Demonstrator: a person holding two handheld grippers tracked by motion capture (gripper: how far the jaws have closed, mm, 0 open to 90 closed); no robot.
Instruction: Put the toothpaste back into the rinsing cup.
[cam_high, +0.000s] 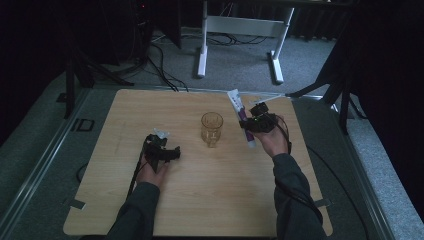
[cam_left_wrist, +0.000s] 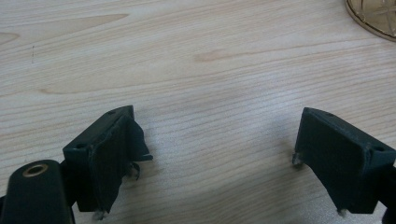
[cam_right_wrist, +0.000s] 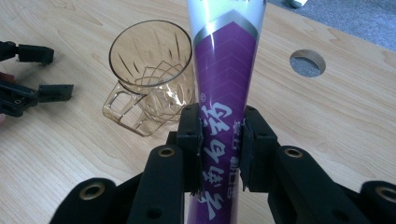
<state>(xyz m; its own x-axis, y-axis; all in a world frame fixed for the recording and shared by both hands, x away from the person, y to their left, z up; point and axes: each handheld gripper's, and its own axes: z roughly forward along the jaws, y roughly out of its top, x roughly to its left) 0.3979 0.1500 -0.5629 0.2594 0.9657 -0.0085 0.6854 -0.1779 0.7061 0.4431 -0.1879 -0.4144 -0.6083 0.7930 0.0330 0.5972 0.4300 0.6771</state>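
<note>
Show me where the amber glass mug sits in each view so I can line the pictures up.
High view: the amber glass mug stands at table centre, between the two claws.
Left gripper view: a bit of its rim shows at the top right corner.
Right gripper view: it stands upper left of centre, handle toward the camera, left of the purple tube.
Shared landmark: the light wooden tabletop.

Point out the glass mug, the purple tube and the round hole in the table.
Glass mug (cam_right_wrist: 149, 70), right gripper view, on its rim and inner wall.
Purple tube (cam_right_wrist: 224, 70), right gripper view, on its purple body above the jaws.
Round hole (cam_right_wrist: 307, 62), right gripper view, at its middle.
</note>
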